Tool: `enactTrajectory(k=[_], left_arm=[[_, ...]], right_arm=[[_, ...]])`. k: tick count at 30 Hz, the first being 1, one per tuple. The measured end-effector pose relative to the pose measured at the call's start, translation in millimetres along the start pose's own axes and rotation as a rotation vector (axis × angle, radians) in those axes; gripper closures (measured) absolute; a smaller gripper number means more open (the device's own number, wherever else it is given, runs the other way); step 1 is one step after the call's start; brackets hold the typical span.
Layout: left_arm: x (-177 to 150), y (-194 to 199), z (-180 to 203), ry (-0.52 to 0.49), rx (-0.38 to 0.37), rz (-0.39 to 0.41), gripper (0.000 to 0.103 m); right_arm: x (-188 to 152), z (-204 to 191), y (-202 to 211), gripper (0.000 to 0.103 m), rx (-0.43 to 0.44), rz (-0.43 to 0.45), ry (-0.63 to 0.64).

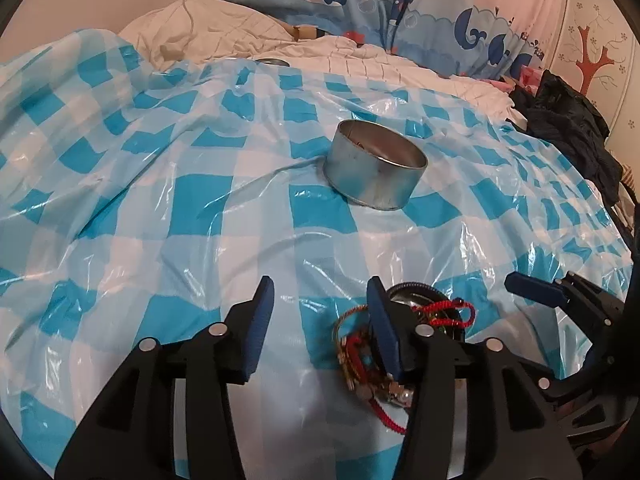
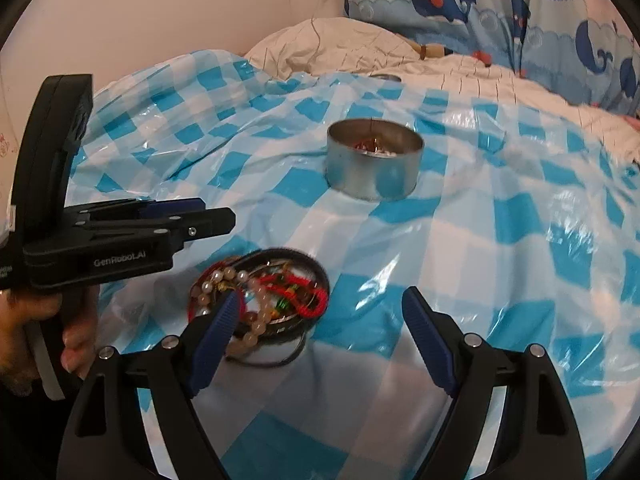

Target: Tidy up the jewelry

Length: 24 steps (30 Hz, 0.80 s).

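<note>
Jewelry pile (image 2: 260,300) lies on checkered sheet (image 2: 480,280) over bed, near tin (image 2: 374,158).
Left hand-held gripper (image 1: 320,320) spread beside pile, empty.
Right hand-held gripper (image 2: 320,332) spread, left finger over beads.
Advice: pinch single strand, lift slowly, avoid dragging tangle.

Rumpled white bedding (image 2: 344,46) below whale-print curtain (image 2: 500,4), plain cream wall (image 2: 180,12) at left.

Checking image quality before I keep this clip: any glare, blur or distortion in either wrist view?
Left wrist view: heavy fisheye bending with dark corners; white glare streaks on the checked plastic sheet; metal tin fairly sharp. Right wrist view: same distortion, glare on the sheet at right, slight softness throughout; the jewelry pile is a bit blurred.
</note>
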<state>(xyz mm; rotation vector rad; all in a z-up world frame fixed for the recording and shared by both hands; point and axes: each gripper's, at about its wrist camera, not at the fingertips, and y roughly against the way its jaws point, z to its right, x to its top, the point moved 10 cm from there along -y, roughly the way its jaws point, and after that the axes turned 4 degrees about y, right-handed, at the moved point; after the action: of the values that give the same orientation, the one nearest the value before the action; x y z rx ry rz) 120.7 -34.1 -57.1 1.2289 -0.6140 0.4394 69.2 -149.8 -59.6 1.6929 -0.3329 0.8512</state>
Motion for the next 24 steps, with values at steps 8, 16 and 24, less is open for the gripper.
enactTrajectory(k=[8, 16, 24], left_arm=[[0.7, -5.4, -15.0, 0.044, -0.011, -0.013, 0.054], [1.1, -8.7, -15.2, 0.053, -0.017, -0.016, 0.053], [3.1, -2.6, -13.6, 0.057, -0.057, -0.013, 0.049]], right_arm=[[-5.1, -10.1, 0.9, 0.024, 0.008, 0.005, 0.029], [-10.7, -17.4, -6.1, 0.052, 0.065, -0.031, 0.022], [-17.6, -28.7, -8.3, 0.095, 0.091, -0.061, 0.06]])
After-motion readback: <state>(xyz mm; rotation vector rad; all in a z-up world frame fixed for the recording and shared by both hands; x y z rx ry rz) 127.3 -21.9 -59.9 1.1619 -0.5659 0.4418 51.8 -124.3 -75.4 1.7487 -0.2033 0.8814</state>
